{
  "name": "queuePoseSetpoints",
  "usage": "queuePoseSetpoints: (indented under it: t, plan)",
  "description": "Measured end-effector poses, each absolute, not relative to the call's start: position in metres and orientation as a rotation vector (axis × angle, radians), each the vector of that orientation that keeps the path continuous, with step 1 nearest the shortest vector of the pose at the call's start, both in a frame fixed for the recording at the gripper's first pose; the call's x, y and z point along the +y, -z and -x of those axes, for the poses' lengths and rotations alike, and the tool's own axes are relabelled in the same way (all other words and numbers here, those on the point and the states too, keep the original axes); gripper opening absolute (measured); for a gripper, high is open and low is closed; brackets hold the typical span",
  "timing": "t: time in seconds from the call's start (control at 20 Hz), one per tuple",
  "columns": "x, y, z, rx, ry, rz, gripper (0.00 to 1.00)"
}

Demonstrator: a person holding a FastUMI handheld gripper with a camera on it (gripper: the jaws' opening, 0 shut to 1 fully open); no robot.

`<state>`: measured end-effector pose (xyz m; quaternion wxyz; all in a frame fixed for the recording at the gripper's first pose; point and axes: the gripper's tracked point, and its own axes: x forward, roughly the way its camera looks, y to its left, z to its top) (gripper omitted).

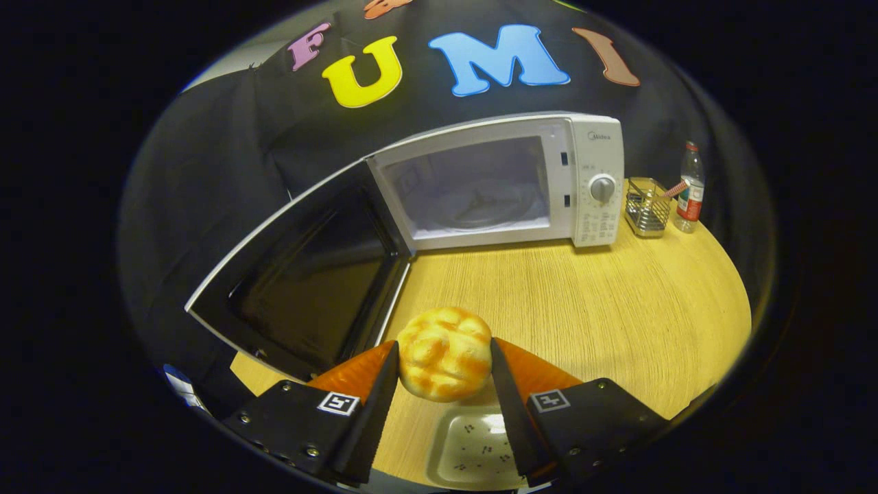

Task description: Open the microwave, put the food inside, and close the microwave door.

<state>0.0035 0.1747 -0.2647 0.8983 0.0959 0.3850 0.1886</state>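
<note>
Bread roll held over the round table, microwave open ahead

We see a round, light wood-grain table (603, 309) against the booth's black cloth wall; our gripper (444, 363) is clenched on a golden bread roll (444, 362), both fingers pressing its sides, above a pale square plate (473, 449) at the near edge. Far across bare tabletop stands a white microwave (590, 171), its door (309, 274) swung wide to the left, dark glass facing us, and its cavity lit. Open wood lies between roll and oven. Right of the microwave sit a wire-mesh holder (647, 209) and a plastic bottle (689, 189) near the table's far rim. The oven's brand mark is too small to read surely.
</note>
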Motion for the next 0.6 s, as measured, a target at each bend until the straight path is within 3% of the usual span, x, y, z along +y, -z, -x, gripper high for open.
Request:
queuePoseSetpoints:
  t: [0.6]
  plan:
    - [0.199,0.248,-0.146,0.588,-0.312,-0.416,0.75]
